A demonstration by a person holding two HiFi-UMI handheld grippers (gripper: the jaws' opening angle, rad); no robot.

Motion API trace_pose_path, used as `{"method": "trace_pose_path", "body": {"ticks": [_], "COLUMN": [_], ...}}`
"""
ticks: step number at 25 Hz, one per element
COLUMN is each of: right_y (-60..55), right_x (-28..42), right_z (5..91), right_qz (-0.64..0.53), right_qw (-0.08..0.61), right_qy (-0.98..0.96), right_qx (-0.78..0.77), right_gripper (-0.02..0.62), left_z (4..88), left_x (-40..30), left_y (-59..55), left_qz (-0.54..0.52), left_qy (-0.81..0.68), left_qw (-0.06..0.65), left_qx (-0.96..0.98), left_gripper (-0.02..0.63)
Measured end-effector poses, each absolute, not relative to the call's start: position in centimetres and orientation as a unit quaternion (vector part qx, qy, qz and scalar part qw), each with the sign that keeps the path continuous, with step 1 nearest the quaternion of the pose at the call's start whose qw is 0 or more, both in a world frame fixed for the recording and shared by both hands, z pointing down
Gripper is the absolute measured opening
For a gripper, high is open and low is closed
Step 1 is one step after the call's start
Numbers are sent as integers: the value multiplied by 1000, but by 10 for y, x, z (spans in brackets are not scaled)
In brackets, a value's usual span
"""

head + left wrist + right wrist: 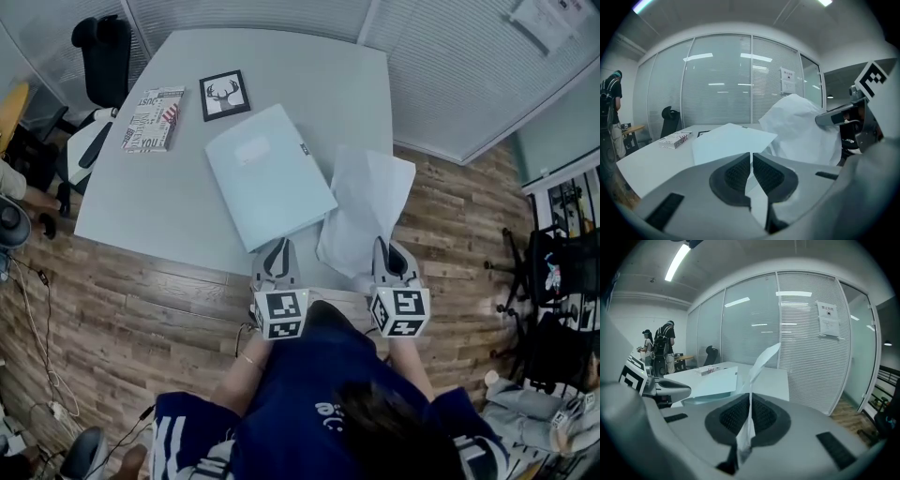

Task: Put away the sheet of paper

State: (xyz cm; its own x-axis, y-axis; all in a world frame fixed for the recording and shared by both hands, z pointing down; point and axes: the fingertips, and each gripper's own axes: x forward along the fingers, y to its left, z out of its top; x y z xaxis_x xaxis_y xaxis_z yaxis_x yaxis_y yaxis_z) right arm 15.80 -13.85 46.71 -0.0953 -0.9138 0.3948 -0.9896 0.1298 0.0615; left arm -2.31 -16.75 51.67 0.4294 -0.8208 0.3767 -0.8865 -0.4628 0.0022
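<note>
Navy shirt [309, 394]; grey left gripper [276, 246], right gripper [383, 246]; black-white marker cubes [282, 314]; black pads [735, 174].

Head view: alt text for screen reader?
At the edge of a grey table, the left gripper pinches a pale blue folder and the right gripper a white sheet of paper. A framed picture and a book lie beyond.

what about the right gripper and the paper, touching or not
Touching: in the right gripper view the right gripper pinches the sheet of paper between its pads.

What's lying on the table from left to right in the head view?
Going right: printed box → framed deer picture → light blue folder → white sheet of paper.
</note>
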Motion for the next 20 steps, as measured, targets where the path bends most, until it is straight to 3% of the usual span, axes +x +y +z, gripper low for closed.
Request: {"method": "trace_pose_path", "body": {"ticks": [9,15,20], "right_y": [-162,-181,-192], "right_x": [178,199,209], "right_z": [456,448,445], "right_qz": [105,108,108], "right_qw": [169,156,143], "right_qy": [-737,-745,-753], "right_qx": [646,640,633], "right_gripper": [8,8,8], "left_z": [531,537,543], "left_x": [-3,13,20], "left_y": [-186,-197,-206], "left_qz": [225,306,362], "left_qy": [-502,-493,-499], "left_qw": [102,43,-3], "left_qx": [829,813,787], "left_gripper": [14,157,181]}}
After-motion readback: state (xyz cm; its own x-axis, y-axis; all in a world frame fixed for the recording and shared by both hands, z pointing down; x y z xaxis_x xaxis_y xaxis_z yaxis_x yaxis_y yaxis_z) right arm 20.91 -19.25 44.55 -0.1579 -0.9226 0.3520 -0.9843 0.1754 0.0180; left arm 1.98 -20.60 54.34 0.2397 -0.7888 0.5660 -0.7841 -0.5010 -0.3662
